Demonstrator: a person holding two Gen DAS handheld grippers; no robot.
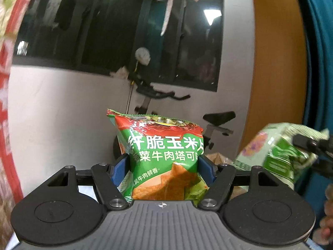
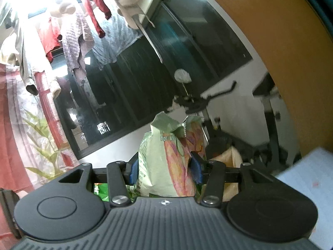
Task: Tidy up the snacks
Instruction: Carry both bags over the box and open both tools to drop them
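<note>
My left gripper (image 1: 163, 166) is shut on a green and red corn chip bag (image 1: 160, 145), held upright in the air between the blue pads. My right gripper (image 2: 164, 167) is shut on a pale green snack bag with a pink and orange print (image 2: 166, 162), also held up in the air. In the left wrist view that pale green bag (image 1: 276, 152) shows at the right, with a black finger of the right gripper (image 1: 310, 143) on it. A bit of another green packet (image 2: 100, 191) shows low behind the right gripper's left link.
An exercise bike (image 1: 158, 95) stands ahead by a white wall below dark windows. A wooden panel (image 1: 276, 62) and teal fabric (image 1: 318, 62) are at the right. Laundry (image 2: 79, 33) hangs overhead. A red floral curtain (image 2: 20, 125) is at the left. A brown bag (image 2: 231, 160) sits low ahead.
</note>
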